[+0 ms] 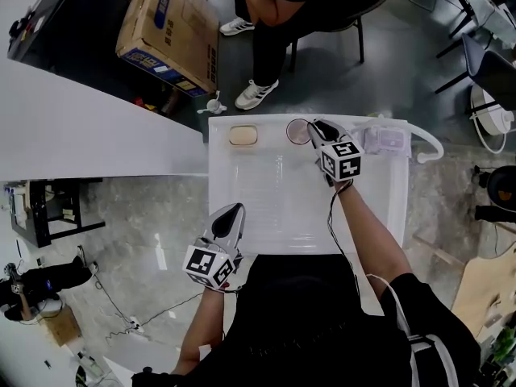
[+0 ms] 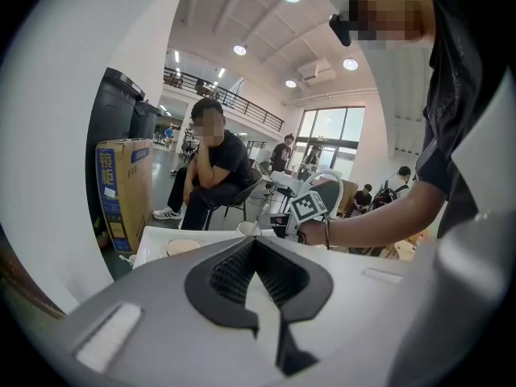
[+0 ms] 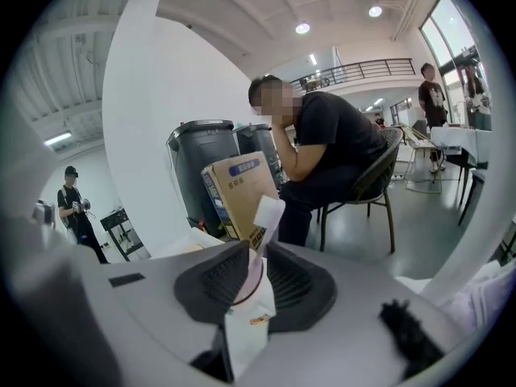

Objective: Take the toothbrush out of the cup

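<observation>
nearest the body, left forearm is bending in close, left gripper hovering over the near left edge of the white tray, nose pointing forward. in the left gripper view its fingertips are meeting with nothing between them

right arm is reaching straight out across the tray, forearm bare, wrist level. right gripper is hanging at the far edge, just beside the cup, on the cup's right side

in the right gripper view the pads are pressing in on a white toothbrush. its long axis is running along the line of the jaws. brush end is poking out past the fingertips and leaning a little right, away from the wrist; handle end is running back toward the gripper body. cannot tell whether any part is sitting inside the cup; the head view is not showing the toothbrush clearly

left of the cup, a tan oval thing is lying on the tray's far rim, apart from the cup

beyond the tray, a seated person is leaning head on hand, a cardboard carton standing to that person's side
</observation>
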Demonstrator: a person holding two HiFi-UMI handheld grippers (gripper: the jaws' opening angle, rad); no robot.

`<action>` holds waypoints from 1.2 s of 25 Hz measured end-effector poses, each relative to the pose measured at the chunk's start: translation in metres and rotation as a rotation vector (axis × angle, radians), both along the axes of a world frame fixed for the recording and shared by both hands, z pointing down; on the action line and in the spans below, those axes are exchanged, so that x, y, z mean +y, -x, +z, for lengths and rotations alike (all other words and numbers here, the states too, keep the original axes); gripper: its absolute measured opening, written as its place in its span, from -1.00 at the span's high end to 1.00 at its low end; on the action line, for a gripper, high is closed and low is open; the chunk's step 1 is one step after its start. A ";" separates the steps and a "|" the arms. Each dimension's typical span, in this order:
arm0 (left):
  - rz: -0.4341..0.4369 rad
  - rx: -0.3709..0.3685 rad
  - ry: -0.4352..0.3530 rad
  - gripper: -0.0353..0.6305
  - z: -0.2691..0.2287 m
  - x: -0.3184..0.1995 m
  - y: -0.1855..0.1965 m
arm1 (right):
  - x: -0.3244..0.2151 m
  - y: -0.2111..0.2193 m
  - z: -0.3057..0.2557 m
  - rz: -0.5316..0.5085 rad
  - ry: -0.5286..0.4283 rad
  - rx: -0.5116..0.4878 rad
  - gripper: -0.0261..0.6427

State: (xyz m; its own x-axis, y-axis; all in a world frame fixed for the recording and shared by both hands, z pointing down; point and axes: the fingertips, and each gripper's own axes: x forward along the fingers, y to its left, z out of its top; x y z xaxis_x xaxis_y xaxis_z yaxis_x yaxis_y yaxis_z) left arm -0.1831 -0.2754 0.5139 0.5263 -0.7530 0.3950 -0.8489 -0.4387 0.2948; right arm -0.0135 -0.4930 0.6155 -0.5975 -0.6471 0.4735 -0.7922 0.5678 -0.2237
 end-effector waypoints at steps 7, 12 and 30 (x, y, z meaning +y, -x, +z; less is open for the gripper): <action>-0.011 0.004 0.011 0.87 0.004 0.003 0.002 | 0.003 0.006 -0.003 -0.039 -0.016 -0.009 0.79; -0.016 0.012 -0.002 0.87 -0.001 0.002 0.001 | 0.010 0.013 -0.018 -0.079 -0.043 -0.018 0.83; 0.006 0.063 -0.057 0.87 -0.008 0.004 -0.028 | 0.042 -0.001 -0.081 -0.148 -0.153 -0.001 0.83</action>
